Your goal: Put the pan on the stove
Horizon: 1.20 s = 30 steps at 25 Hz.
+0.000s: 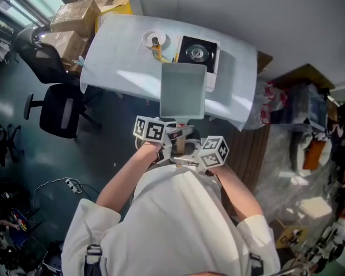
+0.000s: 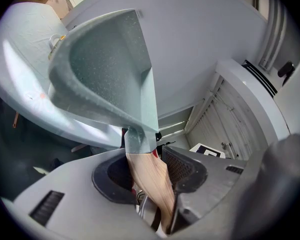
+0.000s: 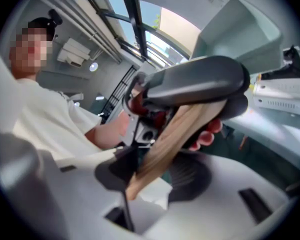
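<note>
While only the head view catches the stove (image 1: 196, 52) on the bench (image 1: 118, 56) farther ahead, the gripper views show left claw (image 2: 150, 171) and right claw (image 3: 152, 173) both clamped on the wooden handle (image 3: 176, 135), with the pan (image 1: 183, 91) held up just ahead.

A white counter (image 1: 126, 68) stands well beyond the fingers (image 2: 187, 170). Lying on it, far from them: a black-topped stove (image 1: 198, 53), with a small round white dish (image 1: 154, 39) and an orange object (image 1: 156, 53) just left of it.
</note>
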Available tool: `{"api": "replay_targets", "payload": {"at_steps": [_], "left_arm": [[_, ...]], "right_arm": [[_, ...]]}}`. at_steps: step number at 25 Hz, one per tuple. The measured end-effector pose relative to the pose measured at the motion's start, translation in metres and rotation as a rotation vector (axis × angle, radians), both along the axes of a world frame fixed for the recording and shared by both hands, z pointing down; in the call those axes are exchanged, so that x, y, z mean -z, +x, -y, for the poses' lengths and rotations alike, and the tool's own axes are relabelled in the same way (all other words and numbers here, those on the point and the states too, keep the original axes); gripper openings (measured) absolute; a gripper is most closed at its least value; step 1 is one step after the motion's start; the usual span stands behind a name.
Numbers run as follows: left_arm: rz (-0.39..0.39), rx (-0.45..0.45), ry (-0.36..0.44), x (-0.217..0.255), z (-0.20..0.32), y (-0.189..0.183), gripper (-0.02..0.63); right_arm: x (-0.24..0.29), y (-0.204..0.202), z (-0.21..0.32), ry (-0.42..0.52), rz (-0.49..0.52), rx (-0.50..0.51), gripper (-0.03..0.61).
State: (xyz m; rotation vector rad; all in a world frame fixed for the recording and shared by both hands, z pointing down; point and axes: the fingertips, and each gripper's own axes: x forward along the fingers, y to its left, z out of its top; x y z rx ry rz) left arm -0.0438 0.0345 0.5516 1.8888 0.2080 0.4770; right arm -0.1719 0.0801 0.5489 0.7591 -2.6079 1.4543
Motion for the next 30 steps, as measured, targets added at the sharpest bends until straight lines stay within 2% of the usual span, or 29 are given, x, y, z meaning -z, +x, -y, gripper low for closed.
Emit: {"api": "replay_targets", "payload": {"at_steps": [13, 23, 30], "left_arm": [[-0.002, 0.048, -0.018, -0.015, 0.043, 0.07, 0.178], [0.026, 0.063, -0.04, -0.042, 0.071, 0.124, 0.179], [0.049, 0.061, -0.038, -0.065, 0.086, 0.148, 0.179]], "right_arm": [[-0.015, 0.072, 0.037, -0.015, 0.005, 0.05, 0.193], [-0.038, 0.126, 0.063, -0.048, 0.025, 0.069, 0.193], [-0.059, 0.15, 0.078, -0.059, 0.03, 0.084, 0.193]]}}
